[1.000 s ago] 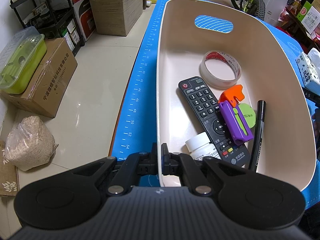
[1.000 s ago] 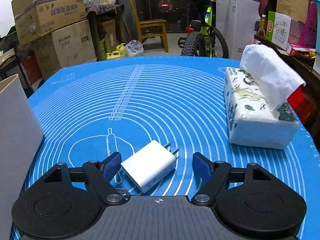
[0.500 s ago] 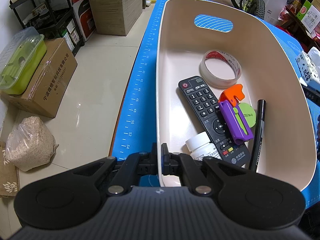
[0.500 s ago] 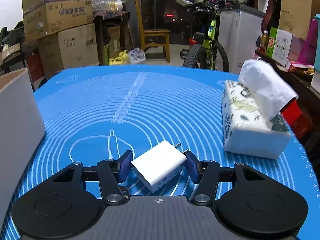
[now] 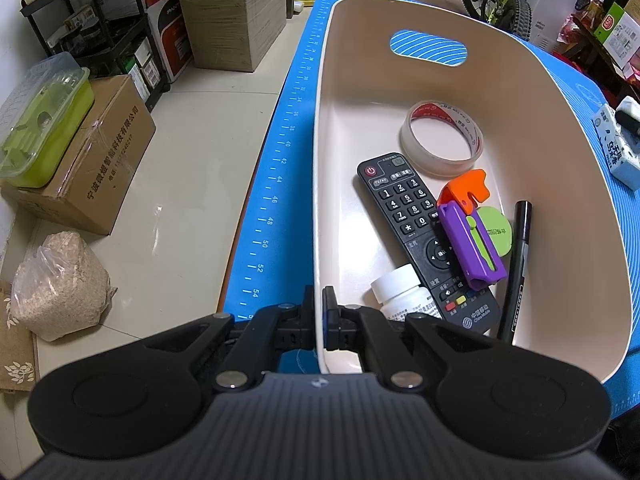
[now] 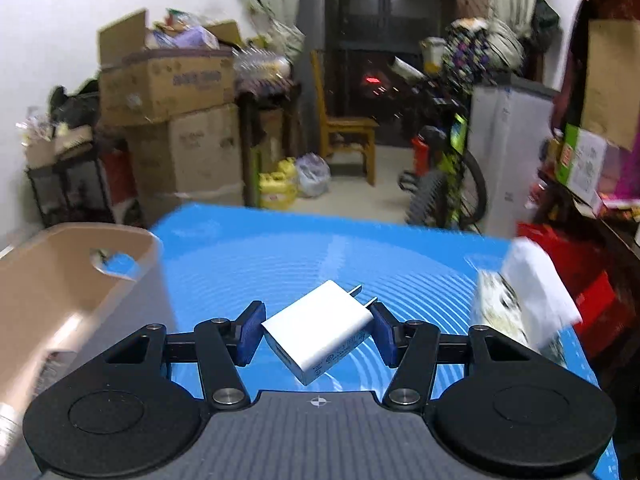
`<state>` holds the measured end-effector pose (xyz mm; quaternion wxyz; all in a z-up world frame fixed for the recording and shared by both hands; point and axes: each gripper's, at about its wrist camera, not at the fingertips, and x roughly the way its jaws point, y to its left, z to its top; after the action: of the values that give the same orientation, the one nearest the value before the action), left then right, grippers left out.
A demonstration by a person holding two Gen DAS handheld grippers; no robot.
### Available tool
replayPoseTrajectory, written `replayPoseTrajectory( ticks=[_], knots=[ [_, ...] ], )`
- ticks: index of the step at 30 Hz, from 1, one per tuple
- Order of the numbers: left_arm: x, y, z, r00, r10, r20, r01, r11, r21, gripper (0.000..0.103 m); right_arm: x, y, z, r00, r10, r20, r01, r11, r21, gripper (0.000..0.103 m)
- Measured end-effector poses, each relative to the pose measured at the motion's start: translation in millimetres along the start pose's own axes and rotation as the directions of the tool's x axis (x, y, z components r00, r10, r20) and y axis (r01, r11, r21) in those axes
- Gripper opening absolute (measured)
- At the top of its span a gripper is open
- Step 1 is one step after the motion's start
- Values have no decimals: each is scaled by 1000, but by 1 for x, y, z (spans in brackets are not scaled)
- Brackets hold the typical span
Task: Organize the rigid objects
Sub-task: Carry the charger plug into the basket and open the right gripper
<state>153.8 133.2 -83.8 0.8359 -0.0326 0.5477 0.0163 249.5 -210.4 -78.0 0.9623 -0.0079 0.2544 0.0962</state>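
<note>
While clamped in the right gripper [image 6: 318, 330], white charger [image 6: 320, 330] above blue mat [image 6: 280, 248].

right tool [image 6: 318, 330] | clamps white charger [image 6: 320, 330] | above blue mat [image 6: 280, 248]

A wooden chair [image 6: 346, 136] stands on the pale tiled floor [image 5: 192, 152]; stacked cardboard boxes [image 6: 176, 120] sit left of it, a bicycle [image 6: 448, 176] right.

Location: a household storage room, serving as a work area. Stacked cardboard boxes [image 6: 166, 84] are lining the wall, a bicycle [image 6: 448, 184] is leaning beside a white cabinet [image 6: 508, 152], and a wooden chair [image 6: 348, 132] is standing before dark glass doors [image 6: 384, 36].
</note>
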Motion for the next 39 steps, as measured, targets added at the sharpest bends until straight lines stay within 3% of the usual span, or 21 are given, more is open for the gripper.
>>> replayPoseTrajectory(
  ticks=[7, 18, 27, 30, 33, 39],
  knots=[
    [0, 0, 0, 1000, 0, 0, 0, 1000, 0, 3, -22, 49, 29, 988, 148, 47, -145, 987, -71, 61],
    [-1, 1, 0, 1000, 7, -5, -7, 1000, 0, 3, -8, 126, 20, 961, 264, -78, -273, 949, -155, 61],
    [0, 0, 0, 1000, 9, -5, -9, 1000, 1, 3, 10, 175, 3, 928, 259, -269, -323, 918, -231, 61],
    [1, 0, 0, 1000, 9, -5, -9, 1000, 2, 3, 19, 184, 5, 899, 256, -355, -355, 902, -247, 61],
    [1, 0, 0, 1000, 6, -5, -6, 1000, 1, 3, 20, 195, 4, 899, 213, -383, -341, 889, -306, 61],
    [1, -1, 1, 1000, 5, -5, -5, 1000, 0, 3, 20, 186, 3, 902, 211, -376, -335, 893, -302, 62]
  ],
)
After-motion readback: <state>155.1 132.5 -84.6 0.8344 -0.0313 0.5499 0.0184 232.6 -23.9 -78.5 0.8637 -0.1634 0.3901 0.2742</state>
